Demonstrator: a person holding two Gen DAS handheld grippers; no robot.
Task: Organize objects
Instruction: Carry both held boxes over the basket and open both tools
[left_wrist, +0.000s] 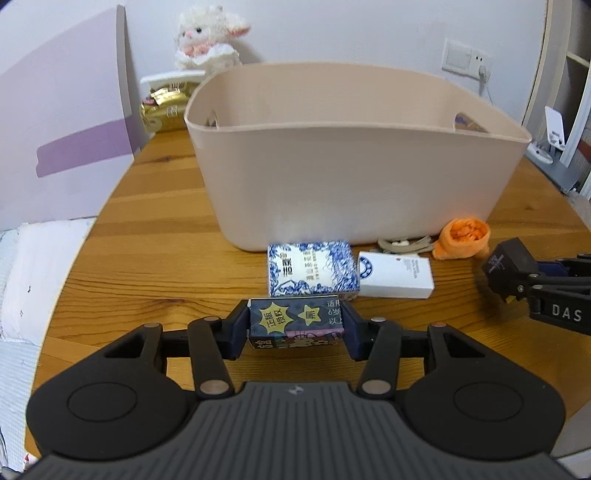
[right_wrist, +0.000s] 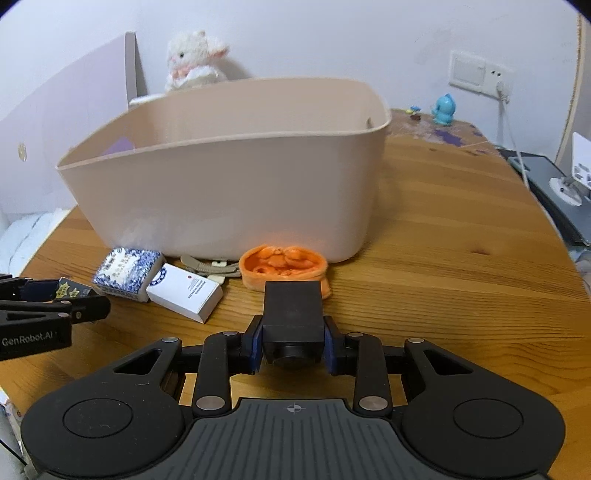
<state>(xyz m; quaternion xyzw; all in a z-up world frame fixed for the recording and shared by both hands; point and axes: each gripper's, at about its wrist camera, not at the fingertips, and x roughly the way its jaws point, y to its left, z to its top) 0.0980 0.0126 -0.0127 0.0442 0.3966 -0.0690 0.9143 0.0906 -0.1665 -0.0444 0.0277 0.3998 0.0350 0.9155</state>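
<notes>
A small dark box with yellow stars was pinched between the left tongs, low over the tabletop. A black block was pinched by the right tongs. Both were kept in front of the big pink bin.

Only in the left view was a gold packet seen behind the bin. Only in the right view were a little blue toy and purple marks on the wood seen.

A blue and white packet, a white box, an orange cloth thing and a beige strap were laid by the bin's front wall. The strap was partly hidden. The bottom of the bin could not be seen. The round part under the black block could not be made out. A white plush toy was seated at the back.
</notes>
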